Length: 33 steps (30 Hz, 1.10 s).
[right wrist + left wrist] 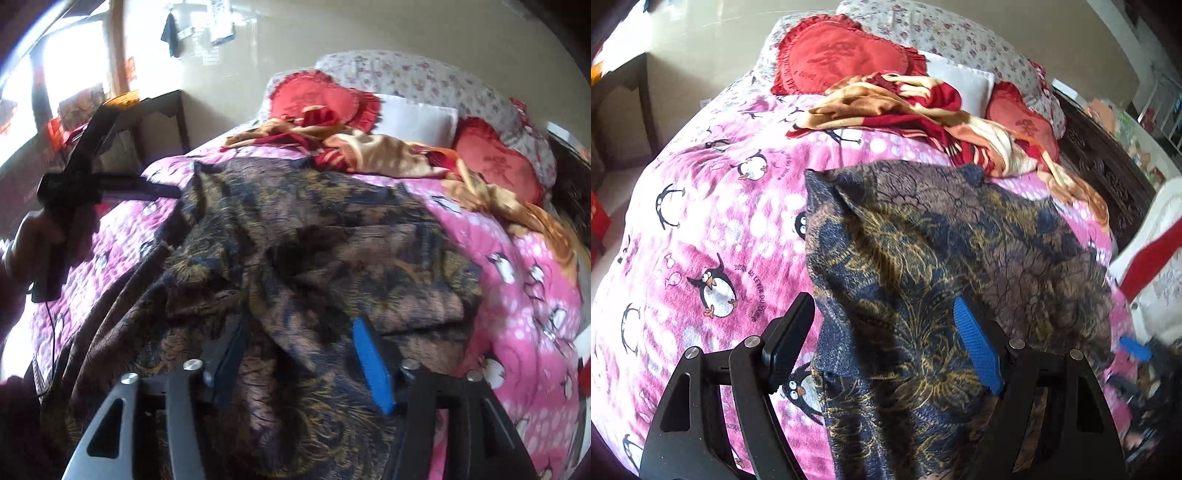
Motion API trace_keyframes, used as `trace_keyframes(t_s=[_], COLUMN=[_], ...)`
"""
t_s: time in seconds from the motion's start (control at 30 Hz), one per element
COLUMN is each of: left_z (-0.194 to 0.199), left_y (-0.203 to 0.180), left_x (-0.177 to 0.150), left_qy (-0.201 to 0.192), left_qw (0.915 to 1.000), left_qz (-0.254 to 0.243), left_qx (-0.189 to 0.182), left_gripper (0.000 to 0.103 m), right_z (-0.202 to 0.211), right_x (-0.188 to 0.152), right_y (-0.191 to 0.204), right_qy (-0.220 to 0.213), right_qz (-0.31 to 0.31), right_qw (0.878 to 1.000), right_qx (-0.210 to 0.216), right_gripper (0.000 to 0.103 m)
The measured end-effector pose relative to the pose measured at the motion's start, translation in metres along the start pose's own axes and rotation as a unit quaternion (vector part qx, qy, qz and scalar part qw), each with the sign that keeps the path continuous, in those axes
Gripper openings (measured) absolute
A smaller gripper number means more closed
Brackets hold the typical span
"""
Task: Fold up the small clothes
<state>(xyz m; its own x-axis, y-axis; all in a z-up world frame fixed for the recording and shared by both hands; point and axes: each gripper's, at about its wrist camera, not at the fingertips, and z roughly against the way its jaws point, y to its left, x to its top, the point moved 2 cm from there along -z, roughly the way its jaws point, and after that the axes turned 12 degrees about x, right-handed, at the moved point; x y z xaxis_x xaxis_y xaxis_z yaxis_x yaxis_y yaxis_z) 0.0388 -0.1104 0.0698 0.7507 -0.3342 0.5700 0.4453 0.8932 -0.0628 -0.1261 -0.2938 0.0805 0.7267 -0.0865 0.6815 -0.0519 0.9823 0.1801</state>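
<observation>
A dark navy, brown and gold patterned garment (923, 266) lies rumpled on the pink penguin bedspread (713, 221). In the left wrist view my left gripper (882, 306) is open, its fingers straddling the garment's left edge, with cloth between them. In the right wrist view the same garment (295, 240) is bunched in folds. My right gripper (299, 325) is open above its near part, cloth between the fingers. My left gripper, held in a hand, also shows at the left of the right wrist view (162, 192), touching the garment's far left corner.
A red and beige blanket (923, 114) lies crumpled beyond the garment. Two red heart cushions (834, 55) and a white pillow (964, 85) lean at the bed's head. A dark wooden bed frame (1108, 170) runs along the right. A dark desk (155, 110) stands left.
</observation>
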Motion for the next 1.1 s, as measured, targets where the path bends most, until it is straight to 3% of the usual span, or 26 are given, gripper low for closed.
trace_keyframes(t_s=[0.13,0.23,0.3,0.43,0.5,0.53,0.6,0.63,0.77,0.87,0.9,0.93,0.97,1.0,1.03,1.1], left_z=[0.0,0.0,-0.001,-0.004,-0.006,-0.006,-0.002,0.002,0.016,0.024,0.026,0.028,0.028,0.028,0.027,0.025], left_y=[-0.01,-0.017,-0.021,-0.022,-0.02,-0.019,-0.016,-0.013,0.001,0.009,0.011,0.013,0.015,0.017,0.018,0.02], left_x=[-0.005,-0.007,-0.007,-0.006,-0.005,-0.005,-0.004,-0.003,0.004,0.007,0.007,0.006,0.005,0.004,0.002,-0.001], left_qy=[-0.003,-0.001,-0.003,-0.003,0.002,0.004,-0.001,-0.008,-0.031,-0.039,-0.041,-0.043,-0.043,-0.042,-0.039,-0.033], left_qw=[0.9999,0.9995,0.9991,0.9992,0.9995,0.9995,0.9996,0.9996,0.9995,0.9992,0.9991,0.999,0.999,0.9991,0.9992,0.9994], left_qz=[-0.016,-0.032,-0.042,-0.039,-0.031,-0.029,-0.028,-0.026,-0.01,0.002,0.003,0.004,0.003,0.002,0.001,-0.001], left_qx=[-0.004,-0.008,-0.004,-0.002,-0.005,-0.006,-0.007,-0.007,-0.003,-0.008,-0.008,-0.009,-0.009,-0.009,-0.007,-0.006], left_gripper=[0.078,0.078,0.078,0.078,0.078,0.078,0.078,0.078,0.078,0.078,0.078,0.078,0.078,0.078,0.078,0.078], right_z=[0.008,0.009,0.007,-0.009,-0.023,-0.026,-0.02,-0.009,0.019,0.023,0.02,0.015,0.009,0.005,-0.001,-0.015], right_x=[0.01,0.013,0.011,0.009,0.011,0.013,0.025,0.038,0.084,0.109,0.112,0.111,0.106,0.098,0.087,0.058], right_y=[-0.031,-0.071,-0.104,-0.135,-0.136,-0.134,-0.127,-0.12,-0.083,-0.057,-0.054,-0.054,-0.058,-0.063,-0.069,-0.082], right_qy=[-0.034,-0.057,-0.065,-0.049,-0.03,-0.019,-0.03,-0.062,-0.104,-0.088,-0.07,-0.047,-0.031,-0.019,-0.007,0.038], right_qz=[-0.075,-0.171,-0.241,-0.296,-0.286,-0.274,-0.244,-0.223,-0.118,-0.064,-0.054,-0.049,-0.054,-0.062,-0.074,-0.103], right_qw=[0.996,0.983,0.967,0.954,0.958,0.961,0.968,0.972,0.987,0.994,0.995,0.996,0.997,0.996,0.994,0.988], right_qx=[-0.023,-0.044,-0.053,-0.028,-0.025,-0.036,-0.047,-0.028,-0.025,-0.024,-0.039,-0.05,-0.056,-0.064,-0.082,-0.105], right_gripper=[0.065,0.065,0.065,0.065,0.049,0.021,0.014,0.006,0.006,0.006,0.006,0.02,0.056,0.071,0.077,0.069])
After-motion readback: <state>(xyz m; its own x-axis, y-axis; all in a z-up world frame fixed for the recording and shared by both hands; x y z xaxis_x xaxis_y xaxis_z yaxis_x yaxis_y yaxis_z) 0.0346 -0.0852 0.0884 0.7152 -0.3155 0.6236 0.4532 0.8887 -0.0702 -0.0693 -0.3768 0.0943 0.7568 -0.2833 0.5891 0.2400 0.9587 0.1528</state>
